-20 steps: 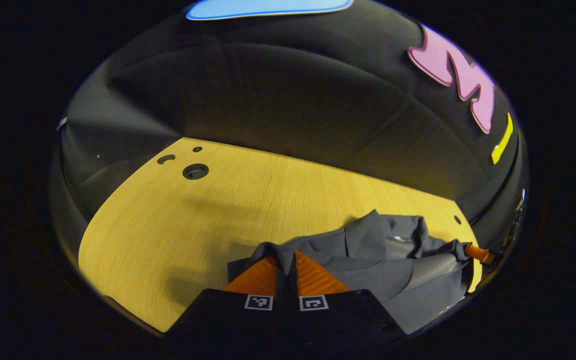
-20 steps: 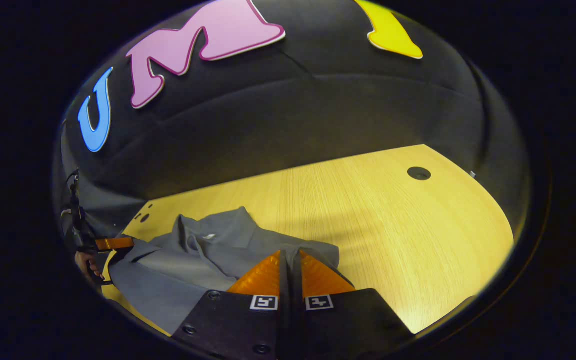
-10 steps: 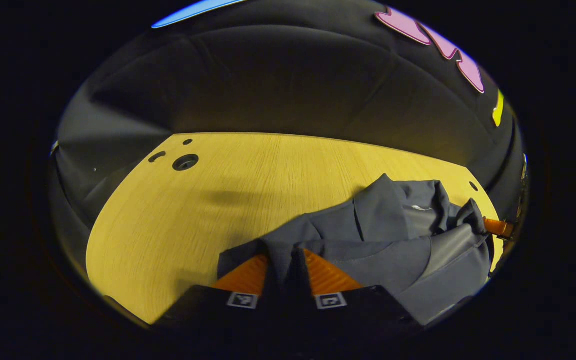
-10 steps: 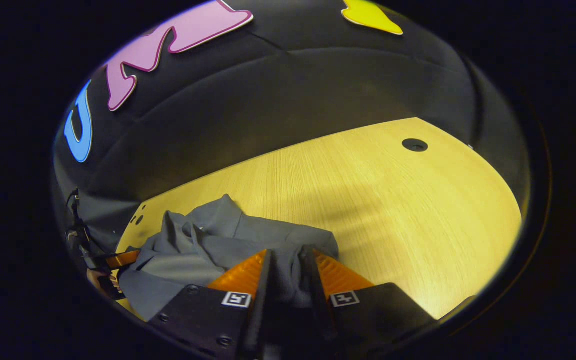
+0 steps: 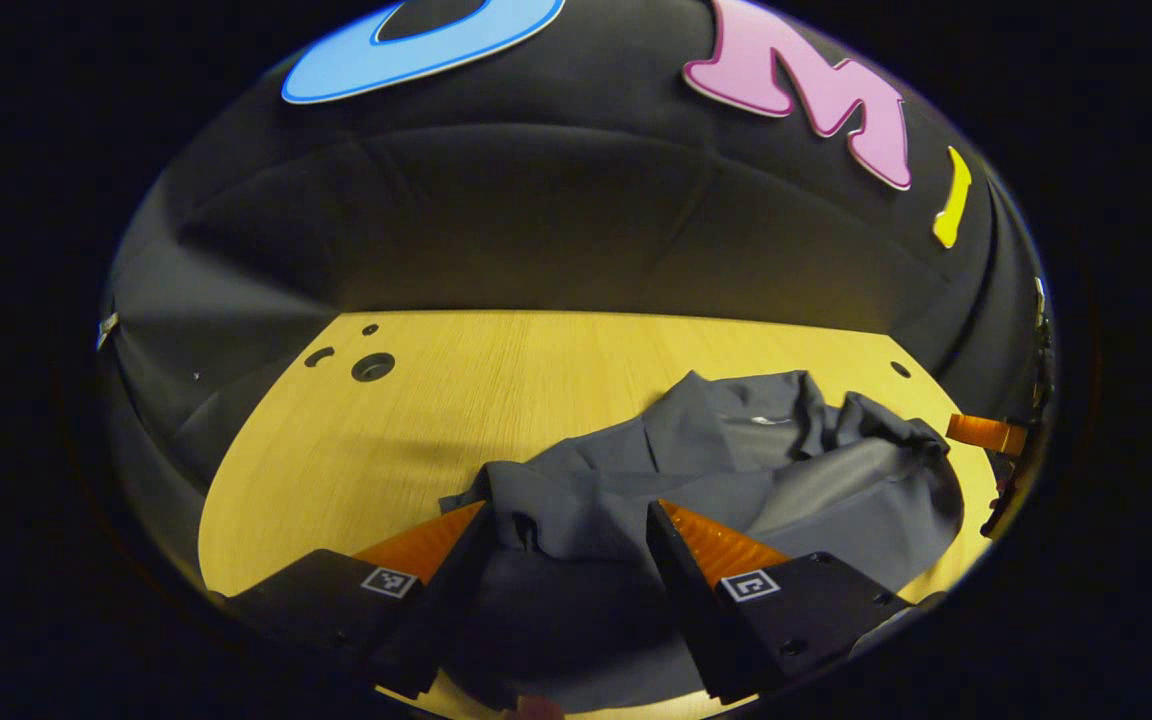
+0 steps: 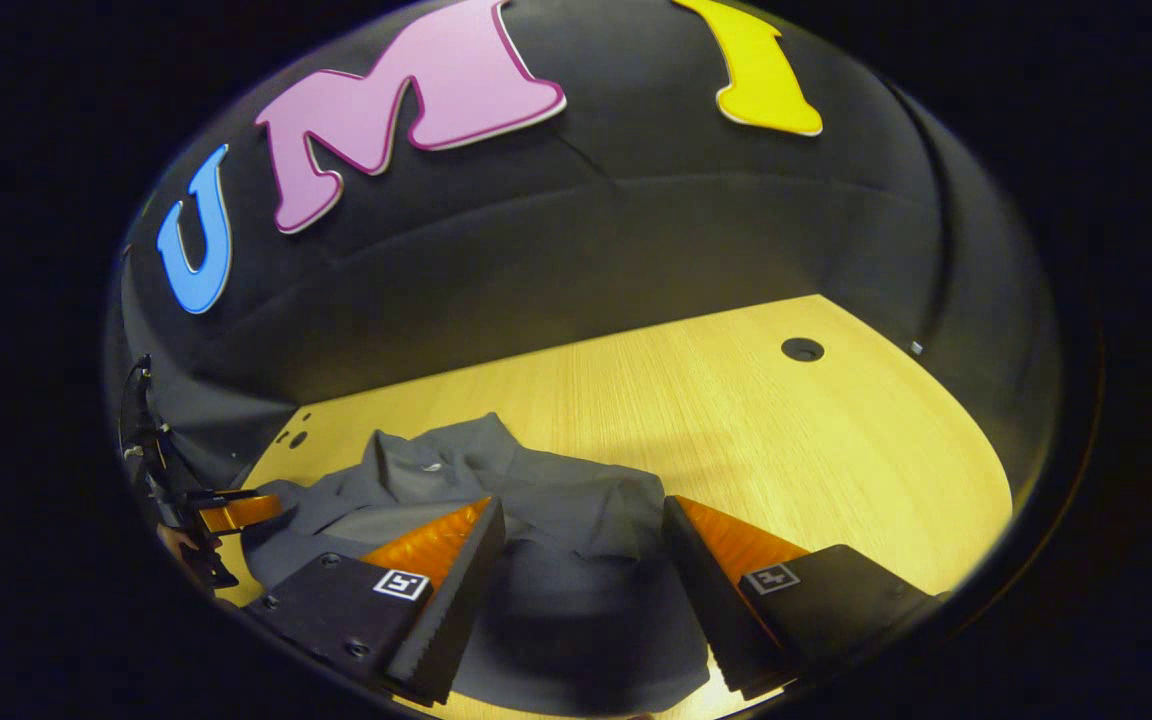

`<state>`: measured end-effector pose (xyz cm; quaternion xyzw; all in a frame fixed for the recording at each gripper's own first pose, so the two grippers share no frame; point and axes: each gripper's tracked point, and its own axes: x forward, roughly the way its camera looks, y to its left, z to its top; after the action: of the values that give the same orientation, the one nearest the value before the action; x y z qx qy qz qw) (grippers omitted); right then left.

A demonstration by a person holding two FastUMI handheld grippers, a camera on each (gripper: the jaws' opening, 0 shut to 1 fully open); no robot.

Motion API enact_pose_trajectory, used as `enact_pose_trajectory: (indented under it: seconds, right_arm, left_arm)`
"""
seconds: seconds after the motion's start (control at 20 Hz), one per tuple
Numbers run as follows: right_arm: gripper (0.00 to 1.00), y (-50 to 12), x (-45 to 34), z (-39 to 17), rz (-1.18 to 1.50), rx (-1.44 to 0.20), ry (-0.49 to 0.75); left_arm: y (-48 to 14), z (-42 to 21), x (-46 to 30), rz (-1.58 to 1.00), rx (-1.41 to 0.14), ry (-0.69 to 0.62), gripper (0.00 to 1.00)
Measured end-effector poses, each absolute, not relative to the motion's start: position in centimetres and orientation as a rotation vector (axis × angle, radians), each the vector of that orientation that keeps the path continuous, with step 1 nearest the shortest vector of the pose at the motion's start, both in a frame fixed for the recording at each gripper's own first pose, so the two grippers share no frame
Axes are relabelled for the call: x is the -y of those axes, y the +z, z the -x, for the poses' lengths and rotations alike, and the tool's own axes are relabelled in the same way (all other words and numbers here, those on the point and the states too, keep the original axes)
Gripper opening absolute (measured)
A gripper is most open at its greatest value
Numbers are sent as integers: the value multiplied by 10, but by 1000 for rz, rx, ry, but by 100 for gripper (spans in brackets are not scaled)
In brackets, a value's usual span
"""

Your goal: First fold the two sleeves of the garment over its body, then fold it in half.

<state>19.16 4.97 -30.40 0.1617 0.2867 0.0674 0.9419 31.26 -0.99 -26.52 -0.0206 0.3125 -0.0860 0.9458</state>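
A grey garment (image 5: 726, 470) lies folded and rumpled on the wooden table (image 5: 416, 430), its collar toward the far side. My left gripper (image 5: 568, 512) stands open just above the garment's near left edge, cloth lying loose between its spread fingers. In the right gripper view the same grey garment (image 6: 536, 500) lies under my right gripper (image 6: 581, 505), which is open over its near right edge. The right gripper (image 5: 981, 432) also shows far right in the left gripper view. The left gripper (image 6: 231, 510), with a hand behind it, shows far left in the right gripper view.
The table has a round cable hole (image 5: 373, 367) at its far left and another hole (image 6: 802, 349) at its far right. Black cloth walls close the booth behind the table. Bare wood stretches beyond the garment on both sides.
Both grippers were shut on folds of the garment; they have opened and let the cloth drop onto the table. Both have lifted and drawn back slightly.
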Motion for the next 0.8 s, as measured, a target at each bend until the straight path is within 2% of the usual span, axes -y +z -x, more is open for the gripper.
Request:
enact_pose_trajectory:
  seconds: [0.45,0.8]
  right_arm:
    - [98,-203,-62,-125,-331,-454,209]
    - [98,-152,-78,-60,-283,-383,308]
  left_arm:
    - [-158,-235,18,26,-446,-226,94]
    - [-126,-149,28,87,-406,-228,94]
